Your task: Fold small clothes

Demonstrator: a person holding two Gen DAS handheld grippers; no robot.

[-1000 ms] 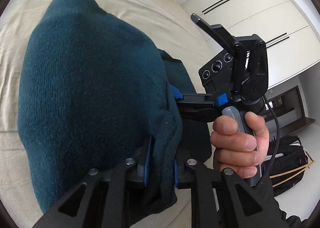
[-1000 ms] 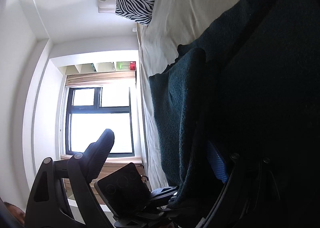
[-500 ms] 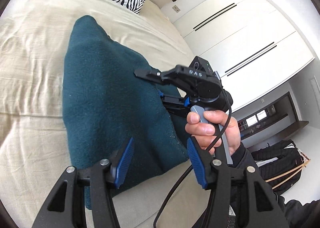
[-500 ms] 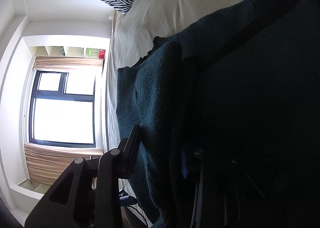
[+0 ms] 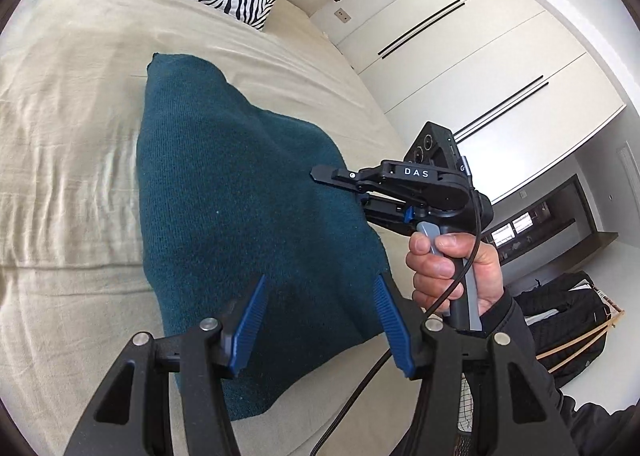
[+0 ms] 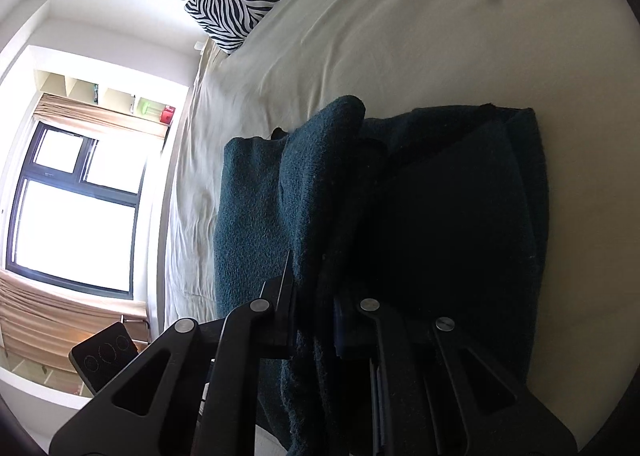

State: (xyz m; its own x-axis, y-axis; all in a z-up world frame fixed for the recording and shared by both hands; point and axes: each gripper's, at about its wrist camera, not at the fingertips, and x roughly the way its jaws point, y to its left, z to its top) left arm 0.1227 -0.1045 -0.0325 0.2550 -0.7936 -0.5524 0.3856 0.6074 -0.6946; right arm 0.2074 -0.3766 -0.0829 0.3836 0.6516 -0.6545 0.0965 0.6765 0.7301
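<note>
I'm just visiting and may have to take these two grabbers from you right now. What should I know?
Left gripper: open, holding nothing, above the near end of the teal knit garment.
Right gripper: jaws closing on a fold of the garment at its side edge.
The garment lies partly folded on the beige bed.
Left to do: finish the fold and lay it flat.
</note>
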